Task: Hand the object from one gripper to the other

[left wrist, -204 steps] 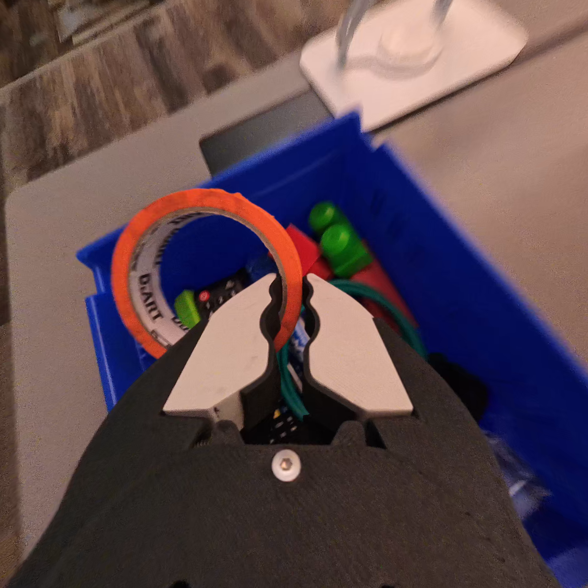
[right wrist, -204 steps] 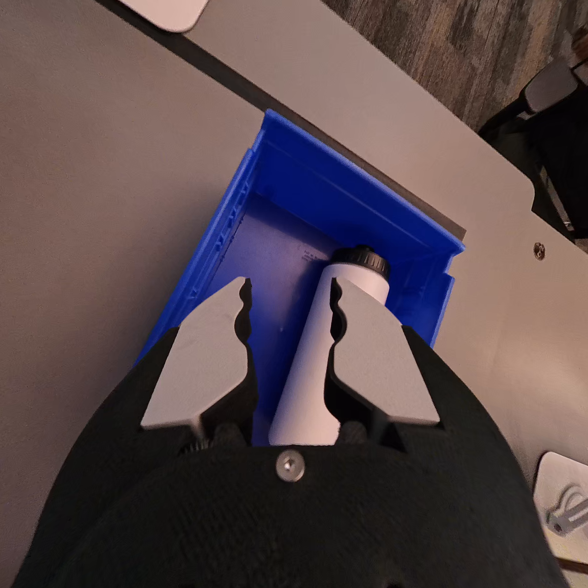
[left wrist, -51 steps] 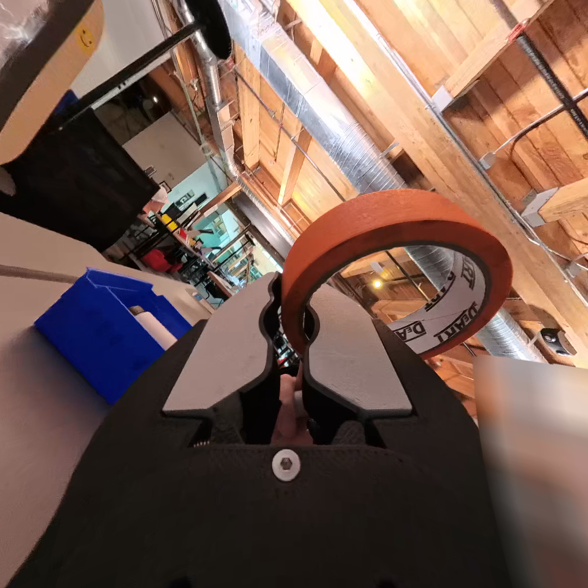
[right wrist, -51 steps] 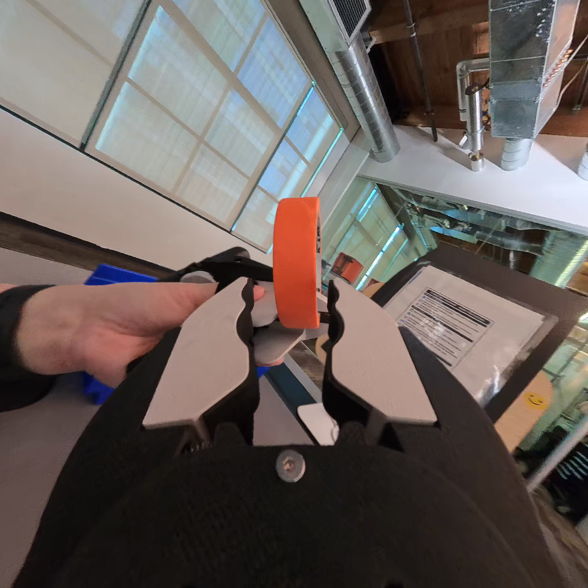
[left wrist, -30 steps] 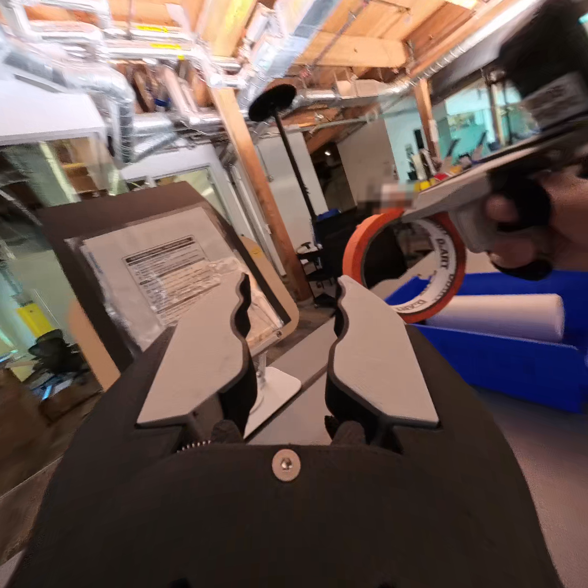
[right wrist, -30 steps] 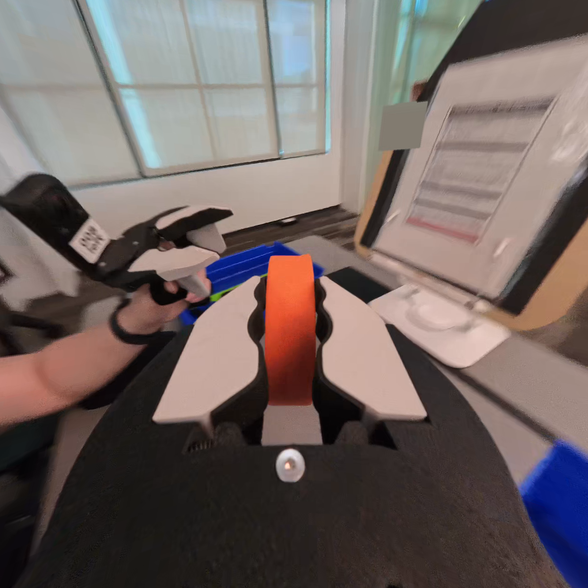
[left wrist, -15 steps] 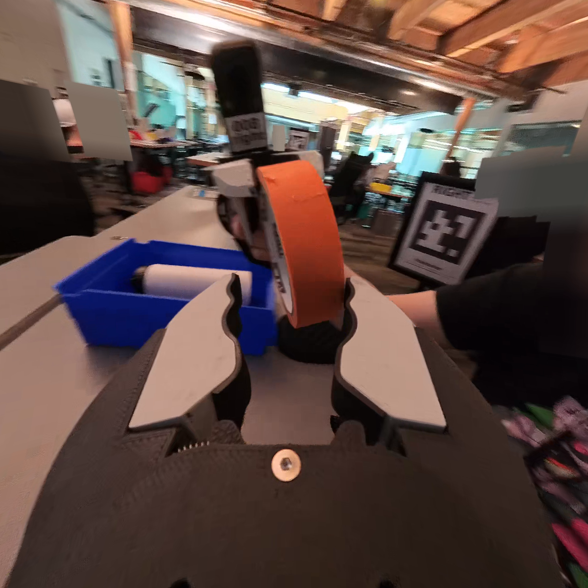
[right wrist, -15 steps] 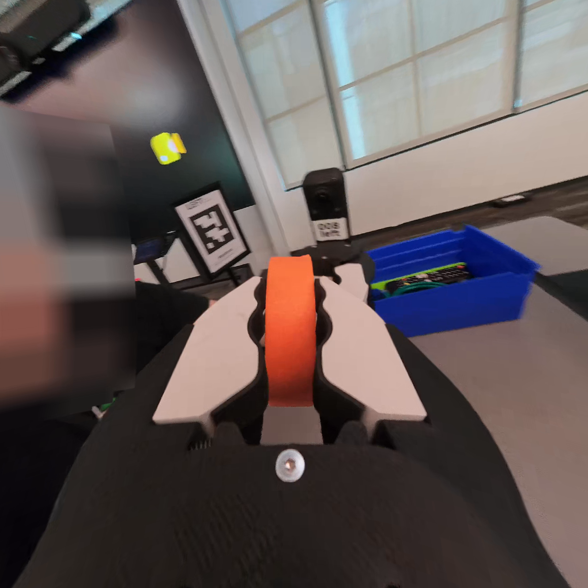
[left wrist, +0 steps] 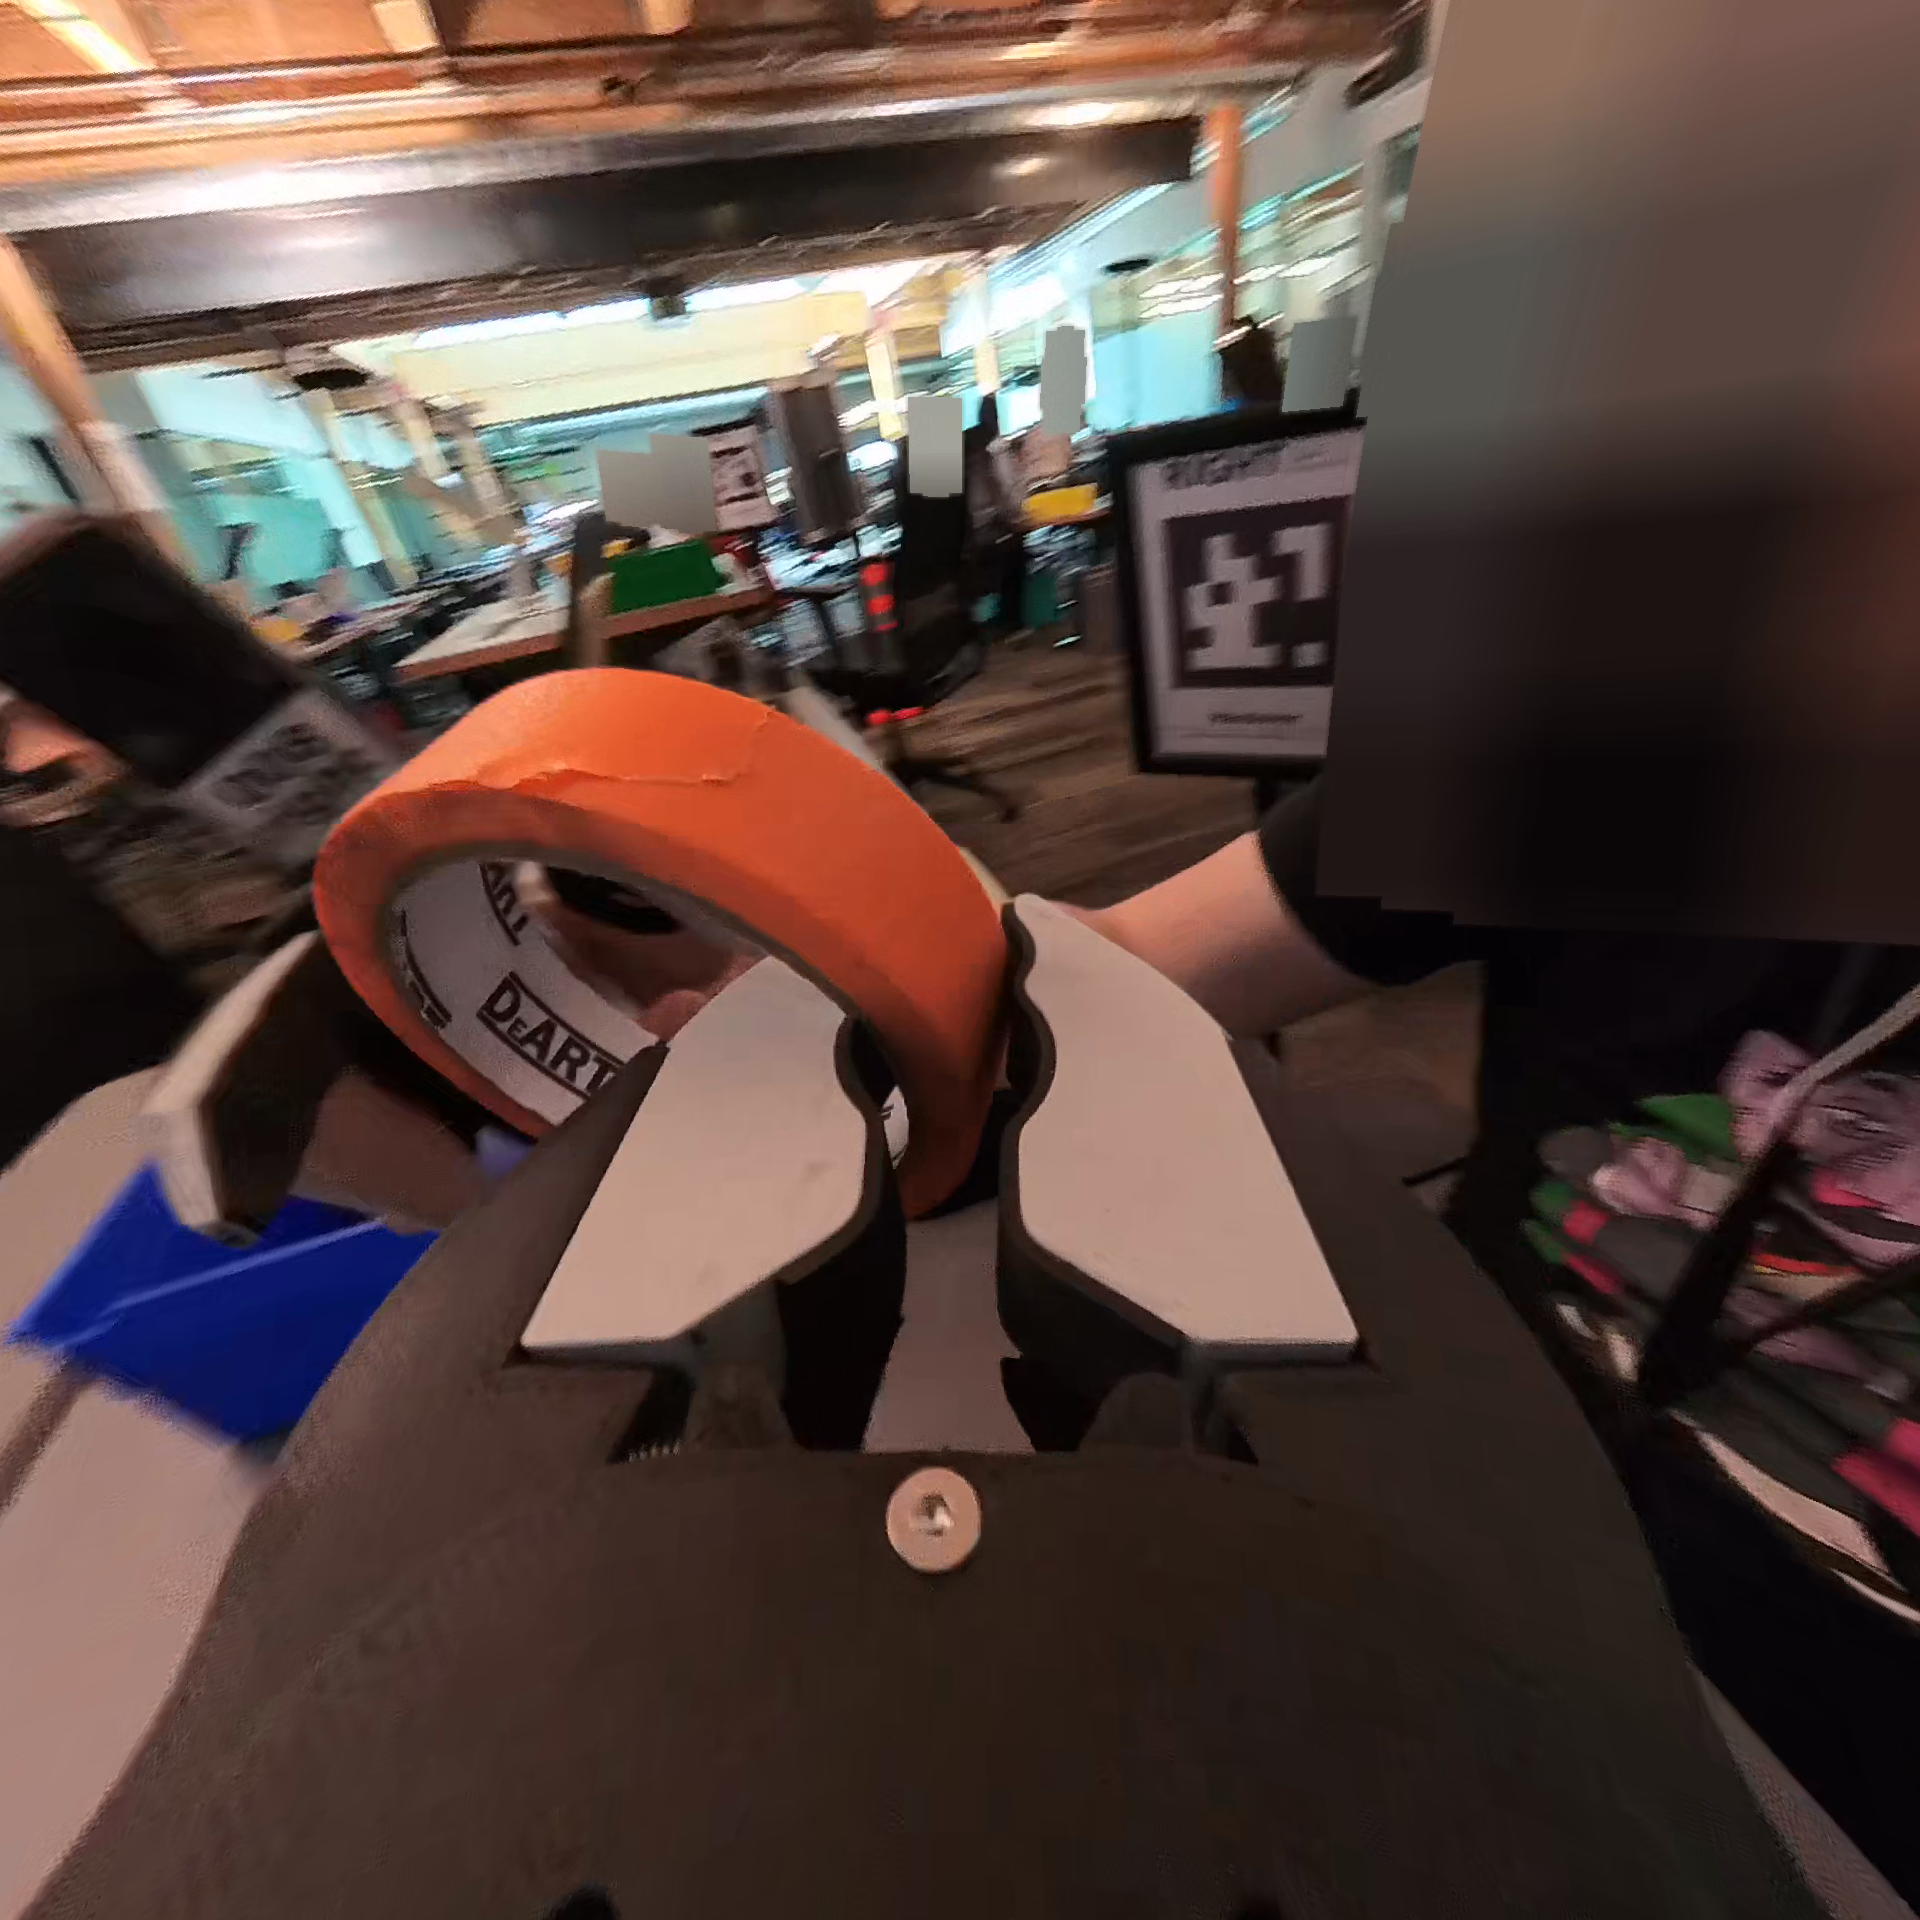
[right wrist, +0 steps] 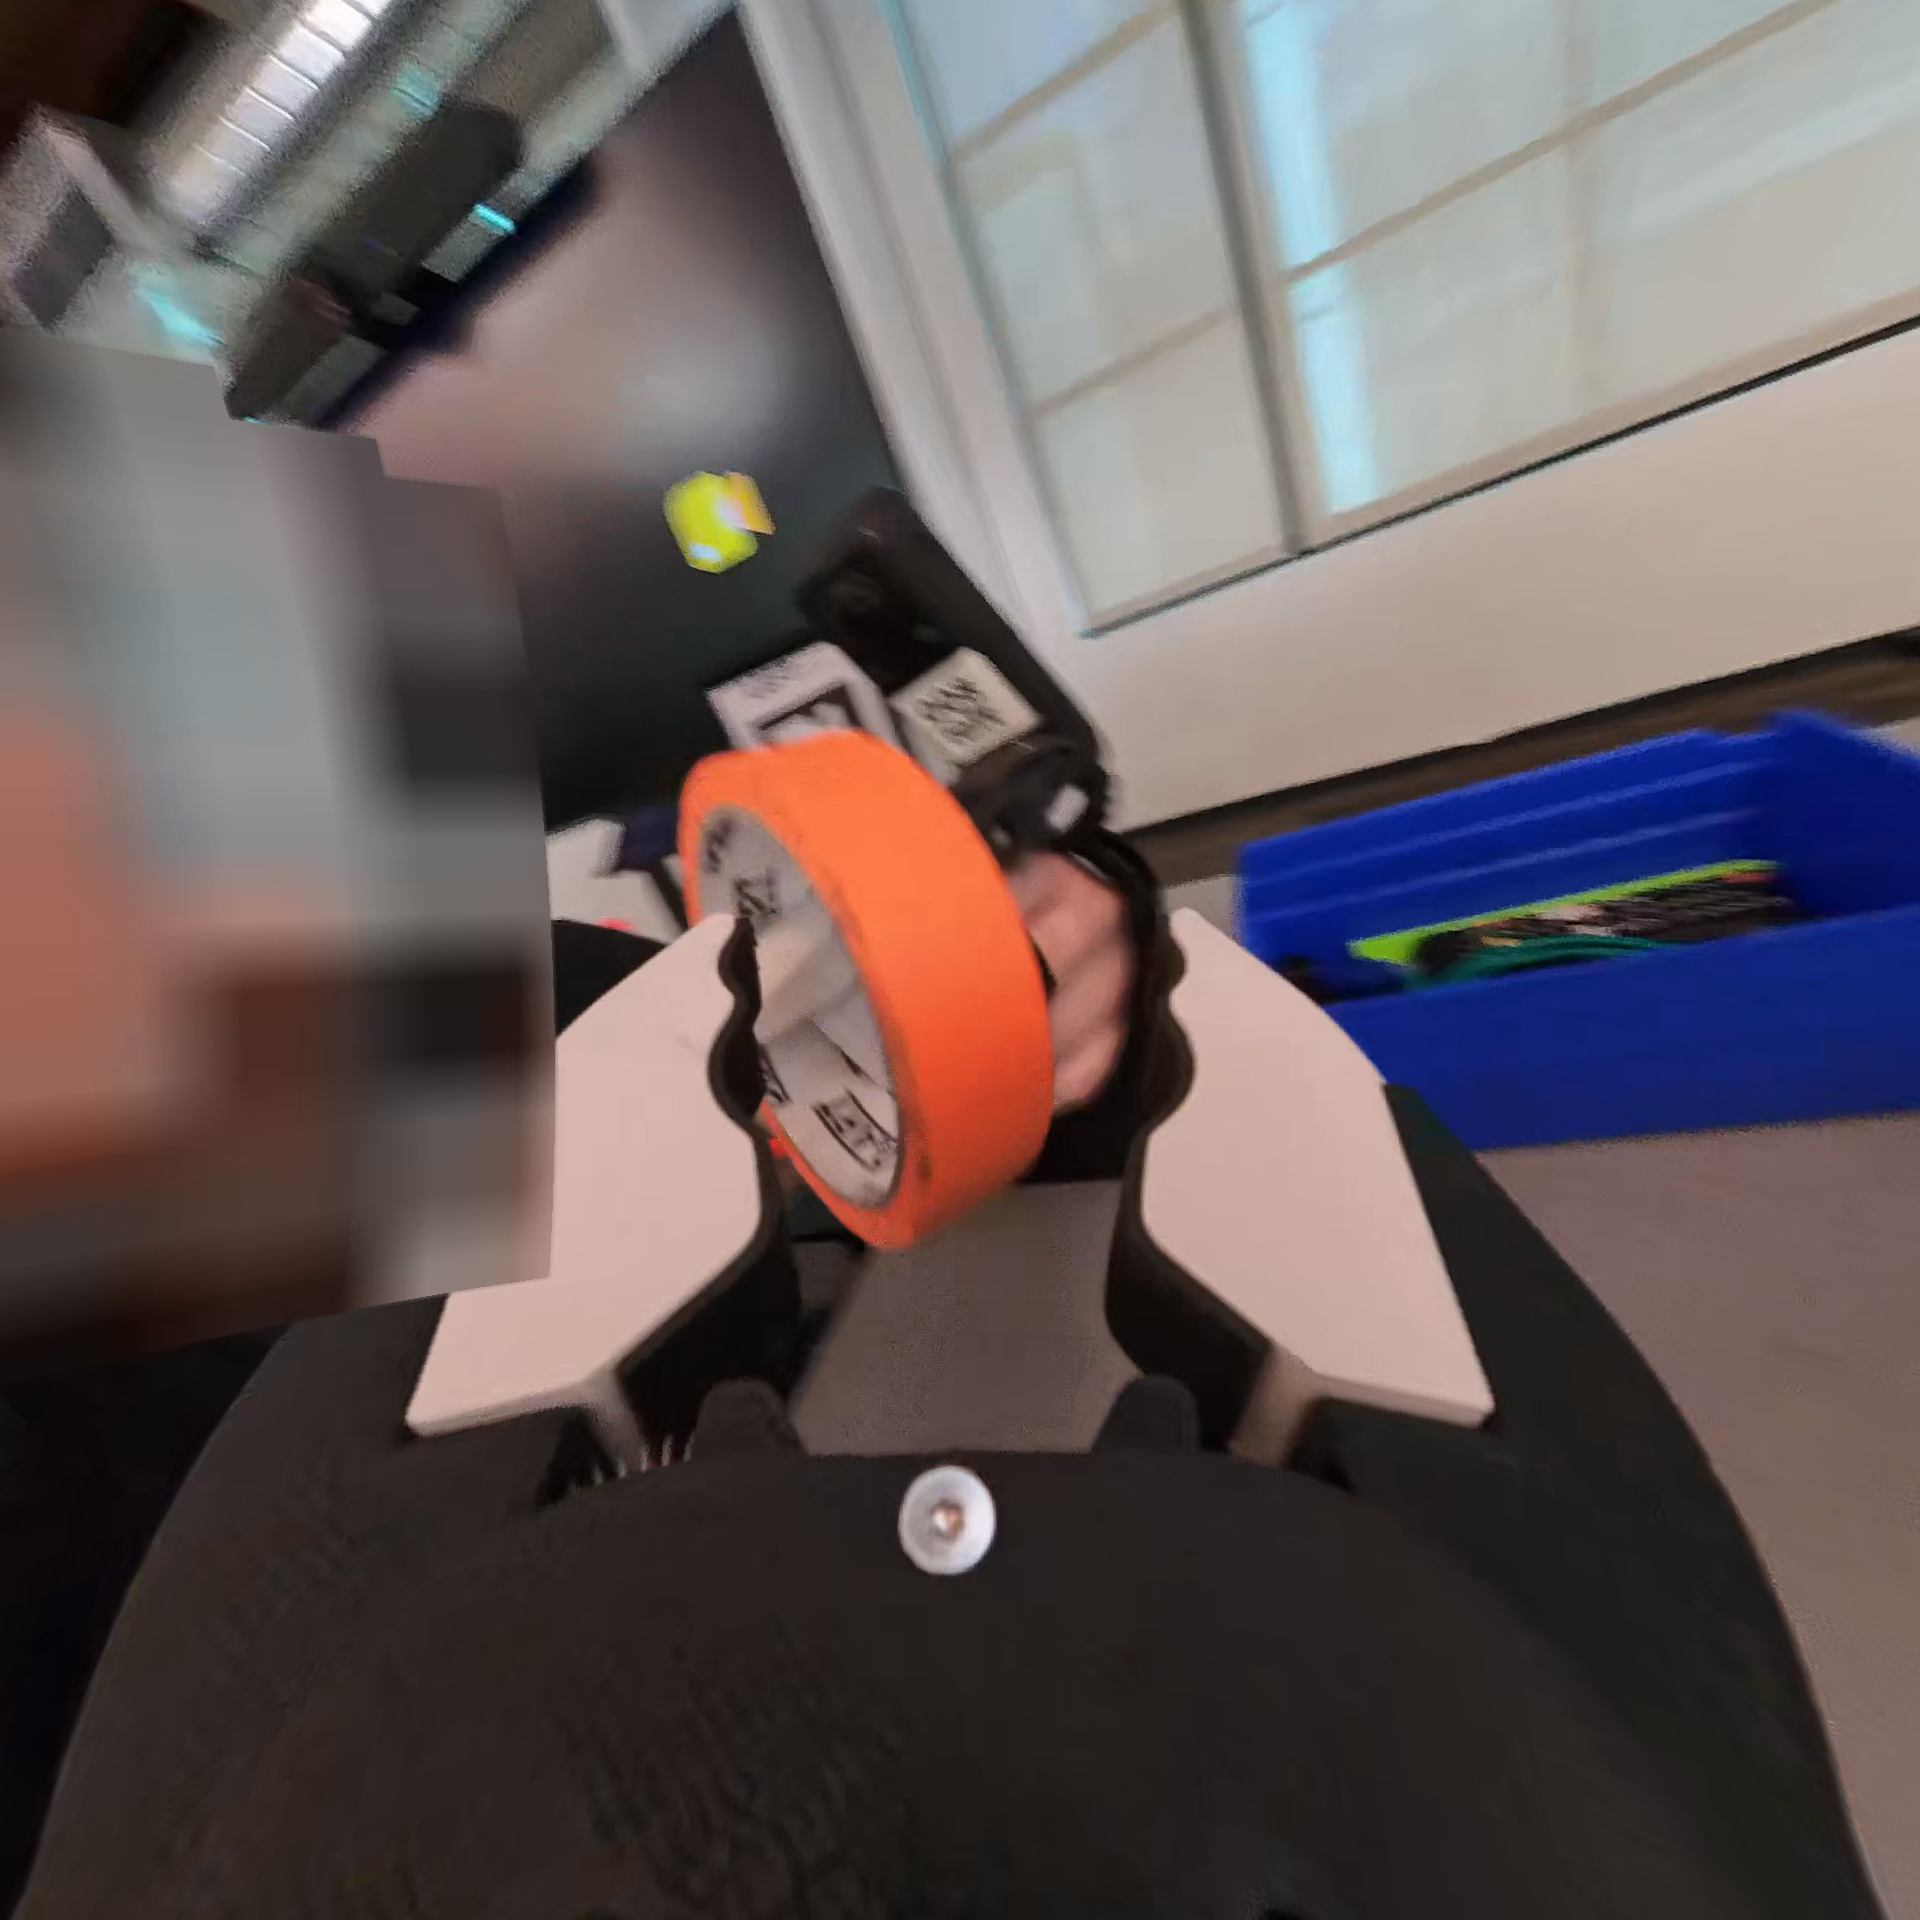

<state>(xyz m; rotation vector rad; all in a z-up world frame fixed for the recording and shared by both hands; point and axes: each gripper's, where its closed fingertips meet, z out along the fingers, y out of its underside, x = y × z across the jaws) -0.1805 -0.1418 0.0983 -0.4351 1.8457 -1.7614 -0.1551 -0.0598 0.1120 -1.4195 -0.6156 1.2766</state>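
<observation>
Orange tape roll (left wrist: 665,800) held in air above grey surface (right wrist: 1662,1247), pinched at ring wall by left tongs (left wrist: 930,1049): one finger inside core, one on outer band. Right tongs (right wrist: 951,977) spread wide, roll between fingers, not gripped. Roll likely light, stiff cardboard core, matte outer wrap grippy. Best hold: across ring wall or flat faces; avoid round rim, could roll out.

The orange tape roll (left wrist: 665,821) clamped in the left gripper (left wrist: 935,1049) has a matt, slightly crinkled paper face and a smooth white card core. The gripper's fingers (left wrist: 1153,1153) look like smooth matt pale plastic on a rough, grainy black printed body with one shiny metal screw (left wrist: 933,1519). Right of the right gripper (right wrist: 951,997), the blue bin (right wrist: 1621,997) is smooth, faintly glossy plastic.
</observation>
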